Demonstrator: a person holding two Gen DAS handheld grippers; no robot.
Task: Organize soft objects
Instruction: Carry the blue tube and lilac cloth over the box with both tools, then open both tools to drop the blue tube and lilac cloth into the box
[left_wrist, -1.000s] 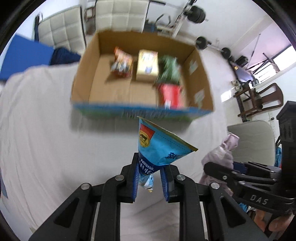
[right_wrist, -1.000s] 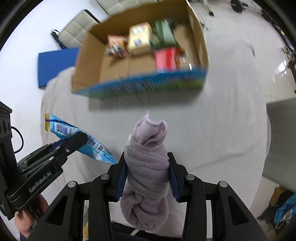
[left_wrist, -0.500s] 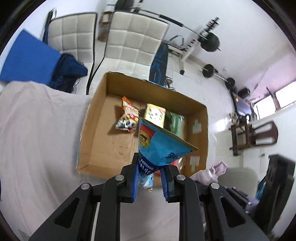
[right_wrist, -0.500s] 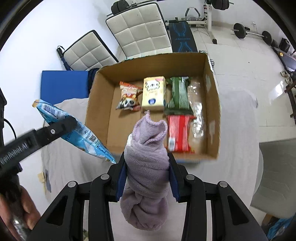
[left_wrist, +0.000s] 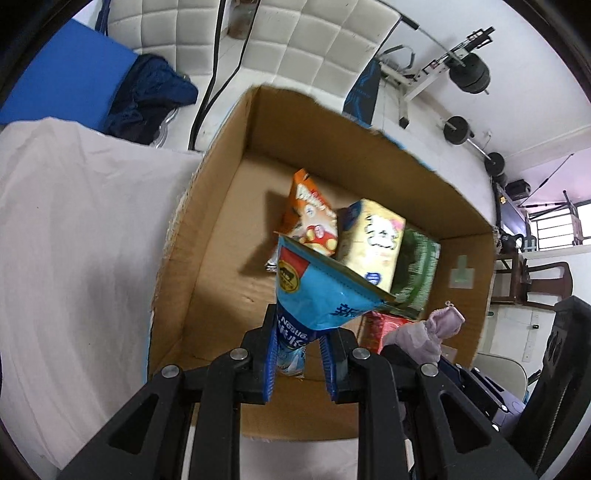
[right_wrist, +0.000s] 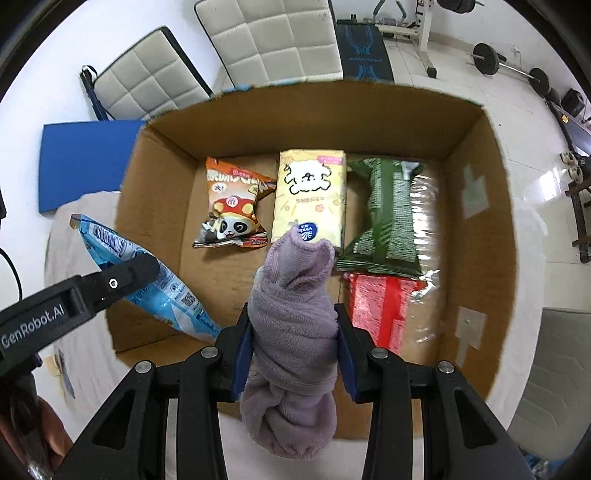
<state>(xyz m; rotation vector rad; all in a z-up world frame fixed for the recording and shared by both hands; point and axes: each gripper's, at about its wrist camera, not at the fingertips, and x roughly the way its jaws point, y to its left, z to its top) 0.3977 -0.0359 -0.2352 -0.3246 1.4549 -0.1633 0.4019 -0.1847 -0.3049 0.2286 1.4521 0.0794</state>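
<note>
My left gripper (left_wrist: 298, 363) is shut on a blue Nestlé snack pouch (left_wrist: 317, 291) and holds it over the near part of an open cardboard box (left_wrist: 207, 206). My right gripper (right_wrist: 293, 350) is shut on a rolled lilac towel (right_wrist: 293, 325) above the box's (right_wrist: 480, 192) front edge. The pouch (right_wrist: 147, 280) and left gripper also show at the left of the right wrist view. The towel (left_wrist: 428, 332) shows at the right of the left wrist view. Inside lie an orange panda snack bag (right_wrist: 232, 206), a yellow tissue pack (right_wrist: 310, 195), a green packet (right_wrist: 388, 214) and a red packet (right_wrist: 384, 306).
The box stands on a table with a pale cloth (left_wrist: 74, 221). Two white padded chairs (right_wrist: 273, 37) and a blue mat (right_wrist: 81, 162) lie beyond the box. Gym weights (right_wrist: 509, 66) are on the floor far right. A grey chair (right_wrist: 554, 376) is at right.
Both grippers have moved forward and down over the box with their loads. The box now fills both views; grips are unchanged.
</note>
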